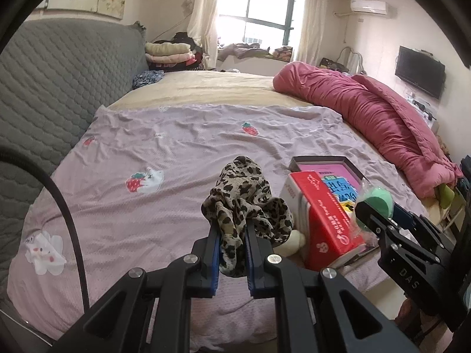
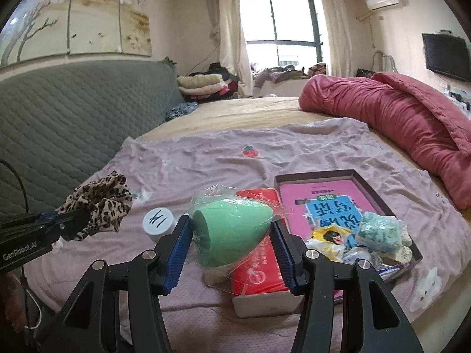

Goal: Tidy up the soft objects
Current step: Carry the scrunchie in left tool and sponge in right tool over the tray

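Note:
My left gripper is shut on a leopard-print scrunchie and holds it above the lilac sheet; it also shows in the right wrist view. My right gripper is shut on a green egg-shaped sponge in clear wrap, just above a red box. In the left wrist view the sponge and the right gripper are at the right. A dark shallow box with a pink book holds small wrapped packets.
A white capped bottle lies left of the sponge. A rolled pink quilt lies along the bed's right side. A grey quilted headboard is at the left. Folded blankets are stacked at the far end.

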`<act>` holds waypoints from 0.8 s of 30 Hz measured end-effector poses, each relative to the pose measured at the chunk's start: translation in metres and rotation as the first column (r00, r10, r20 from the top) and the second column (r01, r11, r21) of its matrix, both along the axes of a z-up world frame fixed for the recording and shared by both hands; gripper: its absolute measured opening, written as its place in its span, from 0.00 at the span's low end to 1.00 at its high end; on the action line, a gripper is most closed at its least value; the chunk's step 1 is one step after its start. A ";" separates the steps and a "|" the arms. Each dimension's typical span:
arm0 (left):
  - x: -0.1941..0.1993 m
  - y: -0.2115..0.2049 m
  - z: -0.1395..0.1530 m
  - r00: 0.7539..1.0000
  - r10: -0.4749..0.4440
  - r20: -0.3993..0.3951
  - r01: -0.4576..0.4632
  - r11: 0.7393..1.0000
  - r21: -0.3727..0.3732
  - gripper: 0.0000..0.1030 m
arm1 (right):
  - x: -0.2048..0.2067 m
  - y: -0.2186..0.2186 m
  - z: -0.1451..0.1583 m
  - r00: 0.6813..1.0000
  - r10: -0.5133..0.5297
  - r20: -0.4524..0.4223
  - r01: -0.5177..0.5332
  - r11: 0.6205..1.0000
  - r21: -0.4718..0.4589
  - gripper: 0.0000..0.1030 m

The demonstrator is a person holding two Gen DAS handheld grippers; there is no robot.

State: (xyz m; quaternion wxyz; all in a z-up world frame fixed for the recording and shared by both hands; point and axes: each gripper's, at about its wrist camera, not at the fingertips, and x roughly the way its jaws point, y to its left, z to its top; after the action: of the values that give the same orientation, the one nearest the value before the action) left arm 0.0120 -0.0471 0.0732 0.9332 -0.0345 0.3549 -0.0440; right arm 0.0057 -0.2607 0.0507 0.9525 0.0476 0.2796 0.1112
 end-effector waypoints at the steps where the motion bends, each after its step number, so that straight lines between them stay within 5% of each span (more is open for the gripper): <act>1: 0.000 -0.003 0.001 1.000 -0.004 0.002 0.004 1.000 0.003 0.14 | 0.000 -0.002 0.001 1.000 -0.005 0.002 0.005 1.000 0.004 0.54; 24: -0.005 -0.095 0.023 0.985 -0.172 -0.004 0.172 0.984 0.044 0.14 | -0.009 -0.083 0.014 0.986 -0.161 0.045 0.157 0.984 0.087 0.54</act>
State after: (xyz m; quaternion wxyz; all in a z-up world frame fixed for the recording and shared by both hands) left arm 0.0072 -0.1425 0.0966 0.9265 0.0168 0.3574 -0.1165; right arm -0.0037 -0.3436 0.0649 0.9625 0.1064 0.2450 0.0476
